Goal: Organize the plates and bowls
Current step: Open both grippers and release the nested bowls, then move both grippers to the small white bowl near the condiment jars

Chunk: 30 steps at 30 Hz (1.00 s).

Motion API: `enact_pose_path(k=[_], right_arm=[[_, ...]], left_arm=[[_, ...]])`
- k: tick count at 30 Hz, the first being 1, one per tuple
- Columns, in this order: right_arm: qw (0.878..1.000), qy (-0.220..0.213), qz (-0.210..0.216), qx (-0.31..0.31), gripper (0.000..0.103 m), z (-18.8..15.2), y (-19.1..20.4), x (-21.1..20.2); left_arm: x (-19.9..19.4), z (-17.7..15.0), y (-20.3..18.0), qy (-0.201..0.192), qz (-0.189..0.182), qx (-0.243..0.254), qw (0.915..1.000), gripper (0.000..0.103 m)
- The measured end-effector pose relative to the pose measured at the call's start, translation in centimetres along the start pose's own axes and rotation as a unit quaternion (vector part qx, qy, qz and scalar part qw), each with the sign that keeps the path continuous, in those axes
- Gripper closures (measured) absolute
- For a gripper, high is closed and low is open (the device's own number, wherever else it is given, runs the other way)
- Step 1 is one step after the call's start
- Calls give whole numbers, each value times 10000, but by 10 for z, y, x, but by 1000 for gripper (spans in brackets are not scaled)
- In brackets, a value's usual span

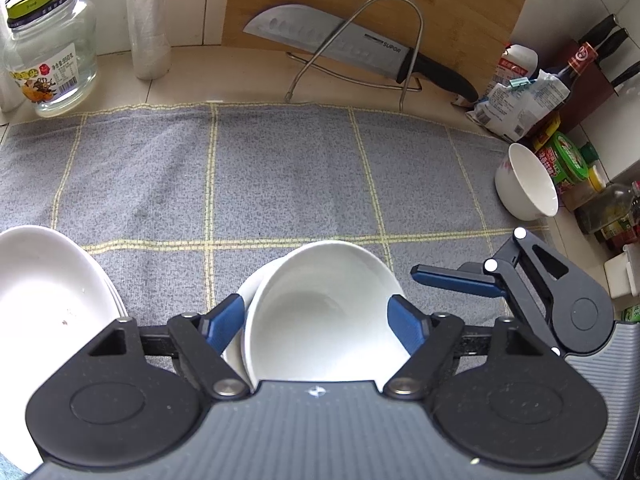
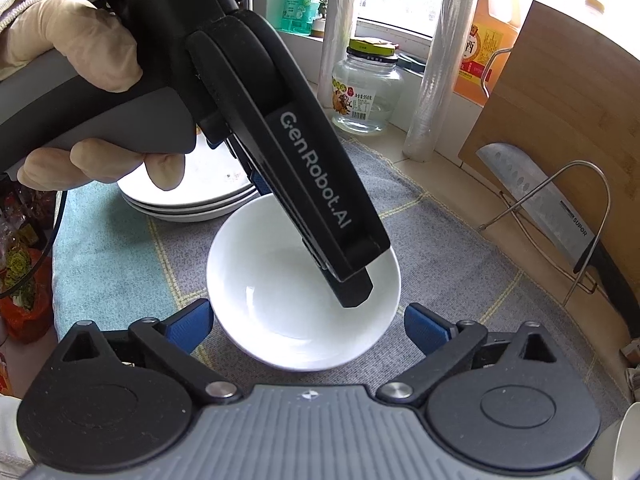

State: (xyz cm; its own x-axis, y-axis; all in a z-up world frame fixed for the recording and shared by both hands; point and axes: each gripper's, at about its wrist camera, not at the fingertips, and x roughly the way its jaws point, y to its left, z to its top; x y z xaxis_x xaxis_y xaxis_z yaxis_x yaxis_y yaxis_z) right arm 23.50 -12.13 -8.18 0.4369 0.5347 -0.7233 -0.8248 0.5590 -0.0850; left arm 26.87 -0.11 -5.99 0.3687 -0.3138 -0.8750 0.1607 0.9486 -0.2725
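A white bowl [image 1: 320, 312] sits on the grey checked cloth [image 1: 280, 168], with a second white rim nested against its left side. My left gripper [image 1: 316, 324] is open, its blue fingers on either side of the bowl. In the right wrist view the same bowl [image 2: 280, 316] lies between my open right gripper's [image 2: 308, 328] fingers, and the left gripper's body [image 2: 280, 160] reaches down over it. A stack of white plates [image 1: 44, 292] lies at the left; it also shows in the right wrist view [image 2: 192, 196]. Another white bowl [image 1: 528, 182] stands at the cloth's right edge.
A knife [image 1: 352, 48] rests on a wire rack [image 1: 360, 52] against a wooden cutting board [image 1: 380, 0] at the back. A glass jar [image 1: 48, 56] and a film roll [image 1: 146, 20] stand back left. Bottles and packets [image 1: 560, 120] crowd the right side.
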Motion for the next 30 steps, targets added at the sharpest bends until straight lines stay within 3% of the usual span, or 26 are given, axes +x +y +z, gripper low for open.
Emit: enact_pose_path(k=[7, 14, 21, 24, 30], right_arm=[[10000, 4, -15, 47, 0, -1, -2, -2], [10000, 7, -89, 35, 0, -4, -1, -7], [9998, 61, -158, 85, 0, -10, -6, -14], [9996, 79, -259, 114, 0, -15, -9, -18], [9971, 149, -640, 392, 0, -33, -24, -34]], left_arm=[[-11, 0, 3, -332, 133, -32, 9994, 22], [-27, -7, 1, -646, -436, -26, 9970, 19], [-21, -19, 11, -618, -619, -327, 9956, 19], [-24, -22, 10, -731, -579, -347, 9950, 19], [-40, -33, -15, -1426, -97, 28, 9897, 14]])
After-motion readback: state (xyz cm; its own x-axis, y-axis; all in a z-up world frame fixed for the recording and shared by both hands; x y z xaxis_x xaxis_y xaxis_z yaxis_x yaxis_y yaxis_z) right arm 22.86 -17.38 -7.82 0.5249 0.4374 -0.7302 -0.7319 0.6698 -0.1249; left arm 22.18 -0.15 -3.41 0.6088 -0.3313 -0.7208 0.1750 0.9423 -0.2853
